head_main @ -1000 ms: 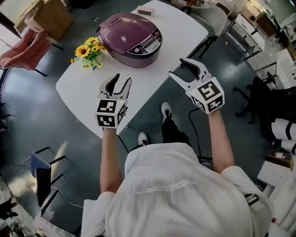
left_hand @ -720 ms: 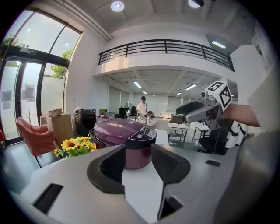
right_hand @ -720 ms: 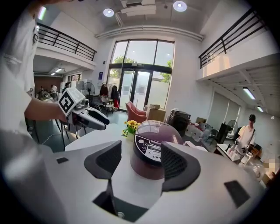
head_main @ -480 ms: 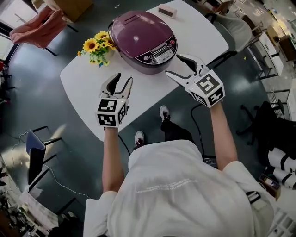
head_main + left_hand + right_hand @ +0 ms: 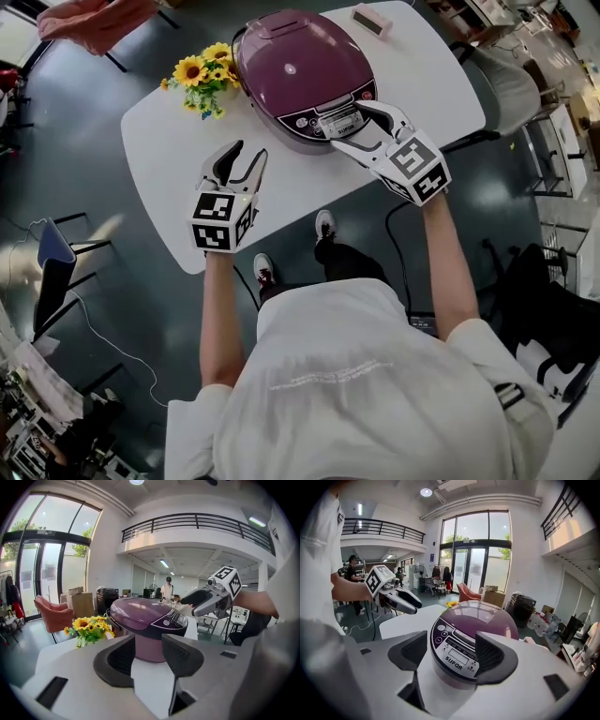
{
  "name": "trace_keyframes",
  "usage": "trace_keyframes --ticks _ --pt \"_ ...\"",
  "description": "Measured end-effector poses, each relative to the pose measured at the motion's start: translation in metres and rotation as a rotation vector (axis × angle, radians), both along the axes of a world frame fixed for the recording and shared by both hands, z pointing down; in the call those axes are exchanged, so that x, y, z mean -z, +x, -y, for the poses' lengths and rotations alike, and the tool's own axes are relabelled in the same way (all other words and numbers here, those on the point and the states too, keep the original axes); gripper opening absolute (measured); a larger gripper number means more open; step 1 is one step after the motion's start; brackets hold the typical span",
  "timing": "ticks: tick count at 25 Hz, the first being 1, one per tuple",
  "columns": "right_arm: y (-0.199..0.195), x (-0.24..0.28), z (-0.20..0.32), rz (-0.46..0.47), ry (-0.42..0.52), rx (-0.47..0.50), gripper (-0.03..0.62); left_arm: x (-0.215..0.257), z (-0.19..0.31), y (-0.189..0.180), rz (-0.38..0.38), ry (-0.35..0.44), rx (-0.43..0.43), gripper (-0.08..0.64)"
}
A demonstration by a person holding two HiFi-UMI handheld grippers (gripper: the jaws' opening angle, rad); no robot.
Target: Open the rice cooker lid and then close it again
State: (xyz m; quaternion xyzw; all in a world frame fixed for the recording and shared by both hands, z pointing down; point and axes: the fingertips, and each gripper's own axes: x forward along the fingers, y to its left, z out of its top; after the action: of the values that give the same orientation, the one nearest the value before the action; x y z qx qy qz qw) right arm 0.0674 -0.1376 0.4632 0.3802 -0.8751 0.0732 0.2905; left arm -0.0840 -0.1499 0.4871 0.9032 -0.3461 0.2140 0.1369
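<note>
The purple rice cooker [image 5: 300, 66] stands on the white table [image 5: 159, 159] with its lid down. Its control panel faces me in the right gripper view, where the rice cooker [image 5: 487, 618] fills the middle. My right gripper [image 5: 344, 125] hovers at the cooker's front edge, over the panel. Its jaws have just been opening and stand wide, with the cooker's front between them and the pads clear of it. My left gripper [image 5: 246, 152] hangs open over bare table, short of the cooker's left front. The left gripper view shows the rice cooker [image 5: 140, 613] beyond its empty jaws.
A bunch of sunflowers [image 5: 202, 80] lies on the table just left of the cooker. A small pink box [image 5: 372, 21] sits at the far table edge. A chair [image 5: 52, 272] stands on the floor to the left, and my feet are under the near table edge.
Both grippers have moved toward the cooker. The right one has swung in from the right to the cooker's front panel and its jaws stand wider. The left jaws look the same.
</note>
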Motion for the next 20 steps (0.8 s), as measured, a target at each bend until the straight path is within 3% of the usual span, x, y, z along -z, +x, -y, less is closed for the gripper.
trace_keyframes --ticks 20 --pt "0.005 -0.023 0.022 -0.064 -0.067 0.253 0.329 -0.028 0.016 0.034 -0.009 -0.06 0.079 0.192"
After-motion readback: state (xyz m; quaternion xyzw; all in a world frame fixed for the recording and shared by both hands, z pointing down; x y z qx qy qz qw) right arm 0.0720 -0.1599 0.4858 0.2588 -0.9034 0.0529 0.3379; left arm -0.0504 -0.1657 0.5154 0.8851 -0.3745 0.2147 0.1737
